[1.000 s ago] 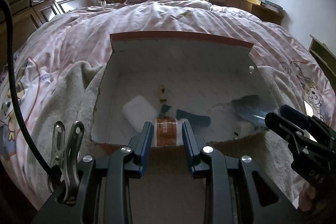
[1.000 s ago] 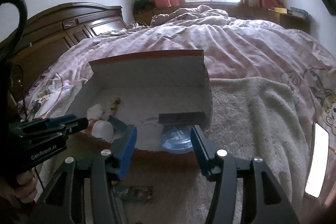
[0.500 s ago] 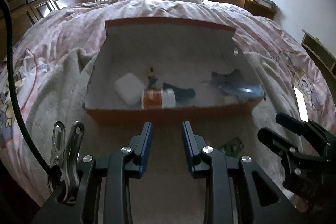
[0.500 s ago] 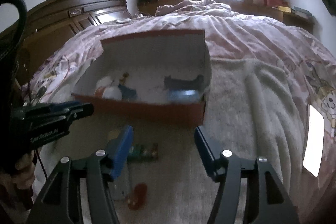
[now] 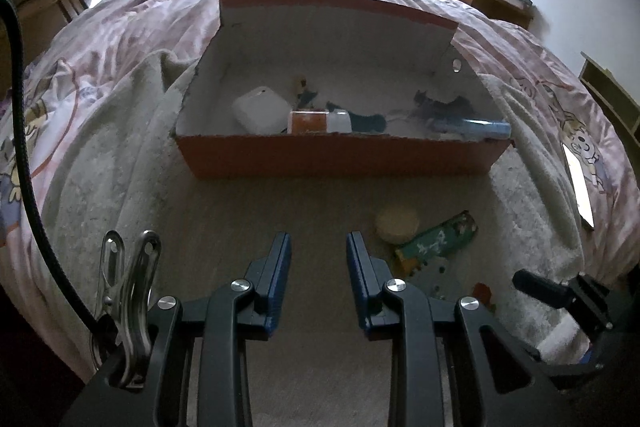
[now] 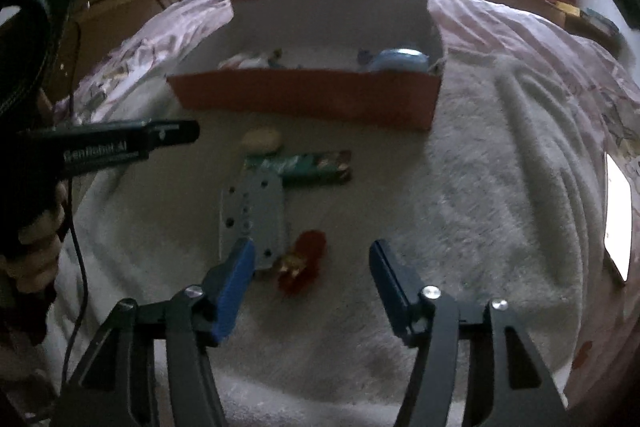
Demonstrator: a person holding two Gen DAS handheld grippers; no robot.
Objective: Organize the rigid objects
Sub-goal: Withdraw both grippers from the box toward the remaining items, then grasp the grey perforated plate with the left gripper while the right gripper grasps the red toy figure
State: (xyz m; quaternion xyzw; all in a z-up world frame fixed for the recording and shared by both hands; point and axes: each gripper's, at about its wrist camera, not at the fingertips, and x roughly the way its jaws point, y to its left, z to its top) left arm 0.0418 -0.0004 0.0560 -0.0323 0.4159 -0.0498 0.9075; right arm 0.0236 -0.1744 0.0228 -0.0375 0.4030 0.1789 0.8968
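A pale fuzzy blanket (image 6: 480, 207) covers the bed. At frame centre, an orange box (image 5: 340, 159) holds a white case (image 5: 260, 109) and a bottle (image 5: 320, 121). Below it lie a round lid (image 6: 261, 140), green packet (image 6: 316, 167), grey plate (image 6: 254, 215) and red toy (image 6: 302, 261). The left gripper (image 5: 318, 259) and the right gripper (image 6: 312, 267) gape, both empty.

the left black two-finger gripper with blue pads (image 5: 318, 259) is held low and level, pointing forward, its jaws parted by a moderate gap with nothing between them. the right black two-finger gripper with blue pads (image 6: 312, 267) is angled downward, its jaws spread wide and empty. seen from the right wrist view, the person's left hand (image 6: 38, 239) wraps around the left gripper's handle, bare fingers (image 6: 28, 259) curled tight.
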